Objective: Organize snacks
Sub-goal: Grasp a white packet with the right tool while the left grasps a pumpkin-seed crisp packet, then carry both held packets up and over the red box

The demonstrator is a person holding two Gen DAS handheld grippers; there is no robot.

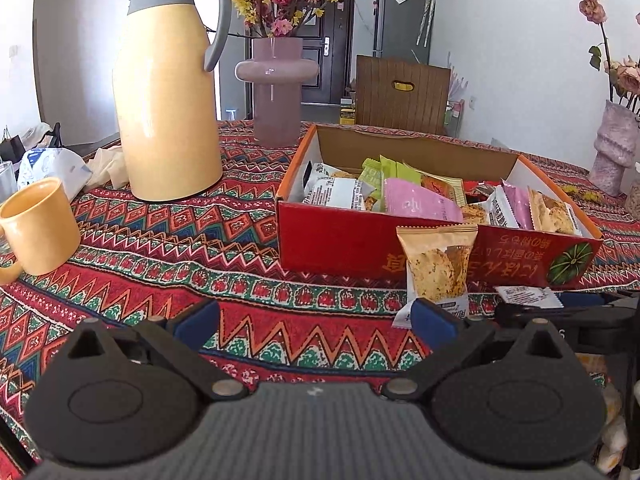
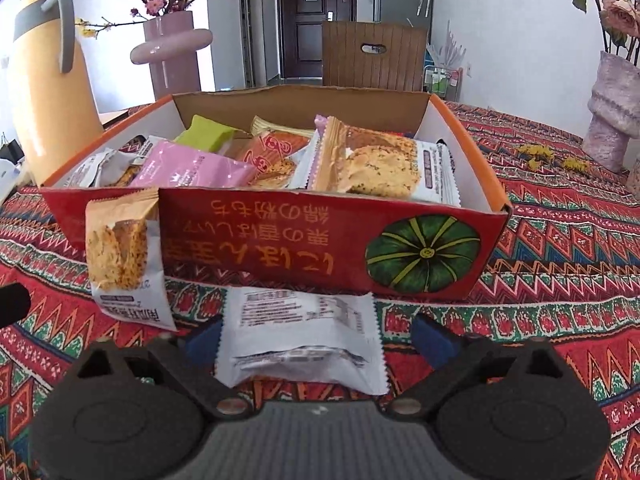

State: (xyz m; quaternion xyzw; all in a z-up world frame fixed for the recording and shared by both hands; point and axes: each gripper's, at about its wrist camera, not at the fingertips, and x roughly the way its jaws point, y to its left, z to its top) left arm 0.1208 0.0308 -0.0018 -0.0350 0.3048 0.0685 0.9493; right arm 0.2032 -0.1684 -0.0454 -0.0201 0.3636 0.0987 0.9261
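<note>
Covering the whole table is a patterned cloth (image 1: 168, 240), w/ a red box (image 2: 280, 240) sitting on it, open top, packed w/ mixed snack packs. Box front has a green pumpkin print (image 2: 423, 255) at its right end.

Behind box to the left: yellow jug (image 1: 166, 92) w/ grey handle, then pink vase (image 1: 277, 84) w/ flowers. Yellow mug (image 1: 40, 228) sits near the left edge, in front of the jug.

2 packs lie outside the box. Tan pack (image 1: 438, 264) stands upright, leaning on the box front near its left end. White pack (image 2: 304, 336) lies flat on the cloth just in front of the box.

Left gripper (image 1: 316, 318): jaws spread wide, nothing between them; its right finger sits just in front of the tan pack's bottom edge.

Right gripper (image 2: 318, 340): jaws spread wide, 1 on each side of the white pack, not clamping it.
</note>
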